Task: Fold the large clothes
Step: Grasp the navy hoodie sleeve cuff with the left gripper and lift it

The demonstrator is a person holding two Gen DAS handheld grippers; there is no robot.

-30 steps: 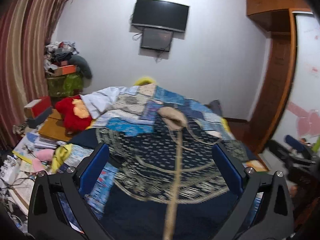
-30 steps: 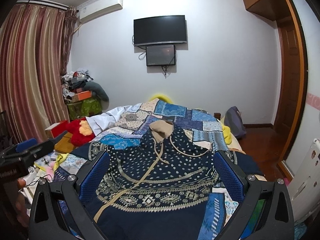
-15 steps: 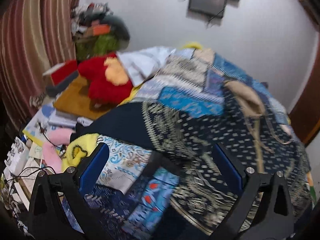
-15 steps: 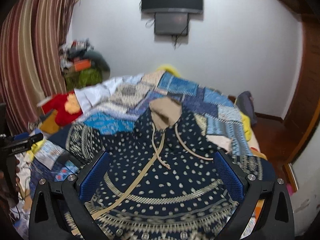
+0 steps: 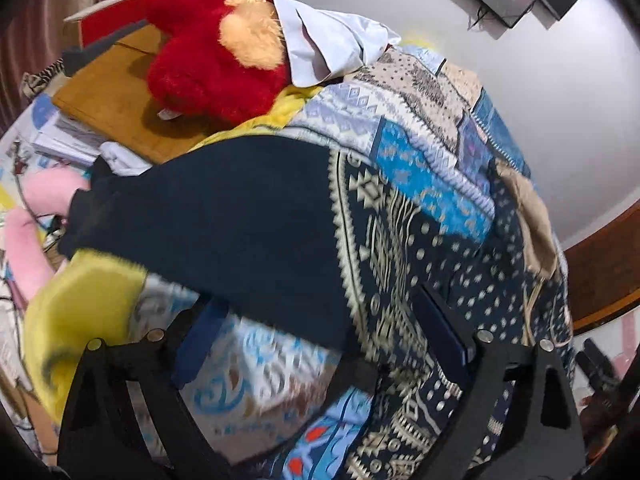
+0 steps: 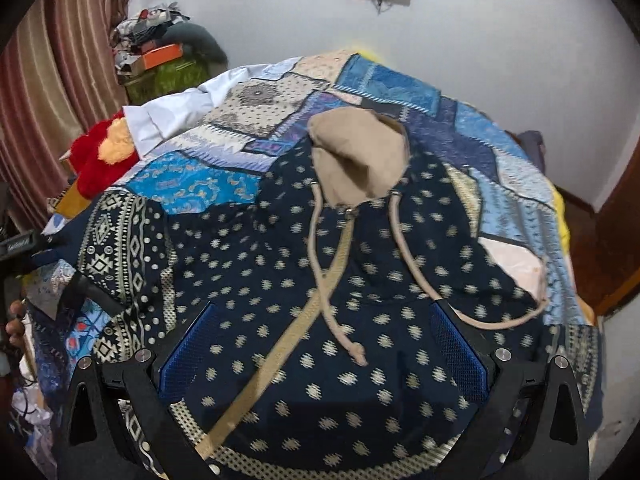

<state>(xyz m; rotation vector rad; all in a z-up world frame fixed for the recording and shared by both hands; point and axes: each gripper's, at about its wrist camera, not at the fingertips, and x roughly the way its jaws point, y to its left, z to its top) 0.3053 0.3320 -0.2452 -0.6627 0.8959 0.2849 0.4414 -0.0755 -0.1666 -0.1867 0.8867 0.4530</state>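
hoodie [image 6: 360, 280] lies flat on bed [image 6: 500, 168]. left tool [image 5: 320, 344] released over sleeve [image 5: 224, 216]; right tool [image 6: 324, 344] released above chest. risk: catching the bedcover with the sleeve.

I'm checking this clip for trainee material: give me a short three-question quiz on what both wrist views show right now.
1. True or false: the left gripper is shut on the hoodie's sleeve.
2. What colour is the hood lining of the navy hoodie: A) tan, B) red, C) white?
3. Fill in: the red plush toy lies beside the bed, partly under a ____ shirt.

Key:
1. False. Its jaws stand open, with the sleeve just ahead.
2. A.
3. White. The right gripper is open too, over the hoodie's chest.
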